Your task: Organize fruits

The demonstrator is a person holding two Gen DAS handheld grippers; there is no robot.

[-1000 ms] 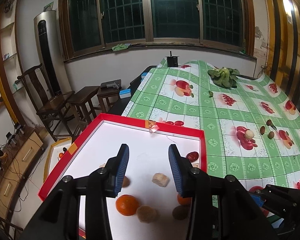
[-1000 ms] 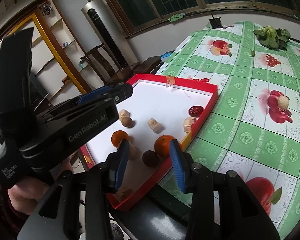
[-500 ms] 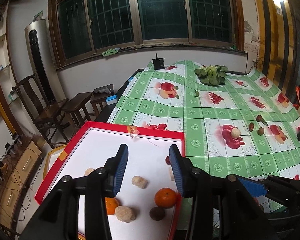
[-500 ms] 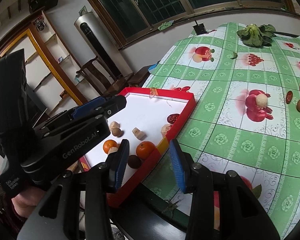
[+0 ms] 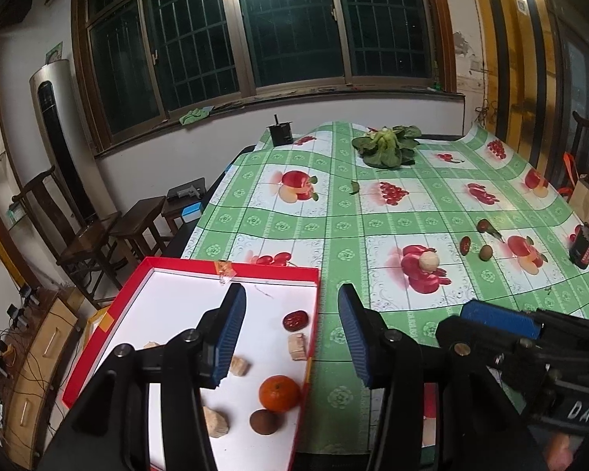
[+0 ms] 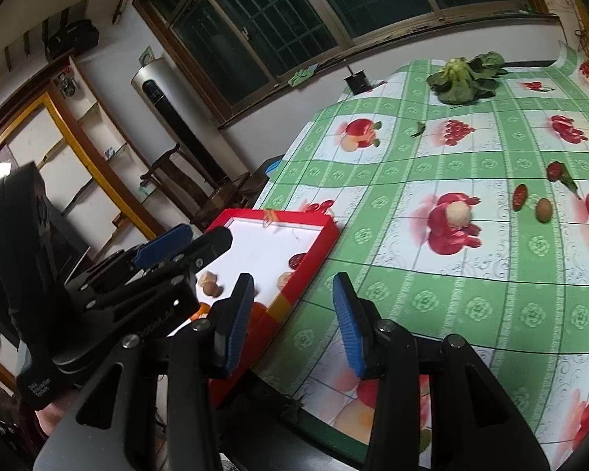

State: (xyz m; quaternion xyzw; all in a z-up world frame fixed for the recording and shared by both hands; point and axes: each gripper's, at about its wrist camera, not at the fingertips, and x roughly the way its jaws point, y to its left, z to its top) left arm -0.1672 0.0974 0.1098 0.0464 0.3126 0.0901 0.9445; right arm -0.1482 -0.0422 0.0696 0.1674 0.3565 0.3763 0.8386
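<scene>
Both grippers have swung right since a second ago, off the red-rimmed white tray (image 5: 98, 337) at the table's near-left corner. Left gripper (image 5: 290, 333) and right gripper (image 6: 292, 318) gape, released, holding nothing. An orange tangerine (image 5: 278, 392) sits by the tray's right rim; a pale round fruit (image 5: 428, 262) lies mid-table.

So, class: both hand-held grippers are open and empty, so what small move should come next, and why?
Probably carry the right hand-held gripper forward toward the pale round fruit on the tablecloth. It lies outside the red tray, nearer than the other loose pieces, while an orange already sits inside. The open jaws hold nothing.
</scene>
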